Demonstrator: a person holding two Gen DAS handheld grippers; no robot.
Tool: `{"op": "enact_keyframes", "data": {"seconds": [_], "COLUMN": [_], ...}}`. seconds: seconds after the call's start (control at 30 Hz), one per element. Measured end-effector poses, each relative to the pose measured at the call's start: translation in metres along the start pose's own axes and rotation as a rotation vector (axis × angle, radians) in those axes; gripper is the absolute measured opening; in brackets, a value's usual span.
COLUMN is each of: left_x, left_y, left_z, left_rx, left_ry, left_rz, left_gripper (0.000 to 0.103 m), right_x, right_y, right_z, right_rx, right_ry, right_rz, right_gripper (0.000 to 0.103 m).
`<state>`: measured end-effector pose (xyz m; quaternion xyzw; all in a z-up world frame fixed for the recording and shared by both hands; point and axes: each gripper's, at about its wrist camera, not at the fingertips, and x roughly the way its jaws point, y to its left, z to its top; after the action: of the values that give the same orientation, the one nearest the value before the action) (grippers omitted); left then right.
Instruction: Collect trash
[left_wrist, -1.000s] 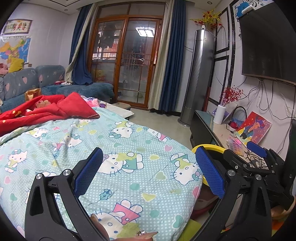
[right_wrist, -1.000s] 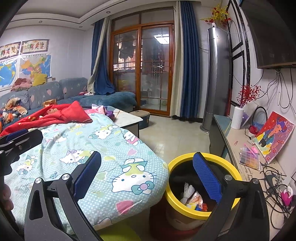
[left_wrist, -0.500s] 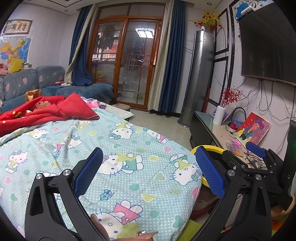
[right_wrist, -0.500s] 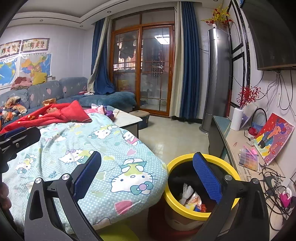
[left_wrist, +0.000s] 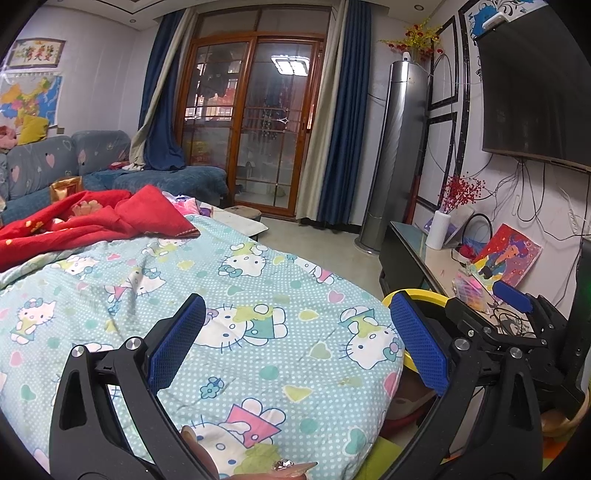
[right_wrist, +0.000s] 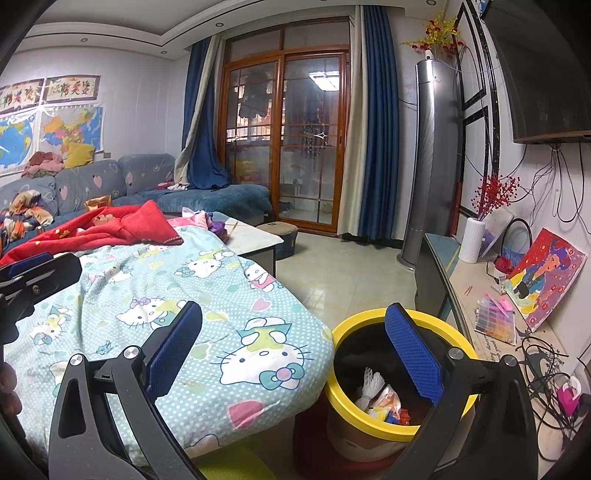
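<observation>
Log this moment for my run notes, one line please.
left gripper: open, empty | right gripper: open, empty | yellow-rimmed round trash bin: holds wrappers

We were in the living room of a home. At the far left stood a blue sofa (right_wrist: 147, 177) with heart patterns, and maps (right_wrist: 70, 127) hung on the wall above it. A cartoon-cat quilt (left_wrist: 221, 295) covered the near surface. In the far middle we saw wooden glass doors (right_wrist: 288, 140) with blue curtains (right_wrist: 376, 129). On the right were a wall television (left_wrist: 535, 85), a tall standing air conditioner (right_wrist: 432, 162) and a low cabinet (right_wrist: 480, 295).
</observation>
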<state>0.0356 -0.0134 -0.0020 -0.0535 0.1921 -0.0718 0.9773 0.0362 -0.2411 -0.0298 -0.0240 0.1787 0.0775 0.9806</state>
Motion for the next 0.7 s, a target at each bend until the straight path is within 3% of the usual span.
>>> {"op": "enact_keyframes", "data": {"seconds": [0.23, 0.33, 0.5, 0.6, 0.7], "left_x": [0.001, 0.004, -0.003, -0.017, -0.045], "left_y": [0.000, 0.002, 0.034, 0.086, 0.159], "left_z": [-0.003, -0.004, 0.001, 0.002, -0.005], "left_rx": [0.002, -0.001, -0.102, -0.193, -0.307], "left_ry": [0.002, 0.013, 0.027, 0.047, 0.080], "left_rz": [-0.003, 0.044, 0.088, 0.258, 0.455], "left_gripper": [0.092, 0.092, 0.092, 0.092, 0.092], "right_x": [0.000, 0.001, 0.002, 0.013, 0.036], "right_y": [-0.002, -0.004, 0.006, 0.042, 0.116], "right_z": [0.000, 0.002, 0.012, 0.025, 0.035], "right_rx": [-0.003, -0.006, -0.016, -0.048, -0.087], "right_ry": [-0.007, -0.017, -0.039, -0.002, 0.134], "right_rz": [-0.008, -0.016, 0.027, 0.143, 0.346], "right_gripper": [0.097, 0.097, 0.097, 0.097, 0.097]}}
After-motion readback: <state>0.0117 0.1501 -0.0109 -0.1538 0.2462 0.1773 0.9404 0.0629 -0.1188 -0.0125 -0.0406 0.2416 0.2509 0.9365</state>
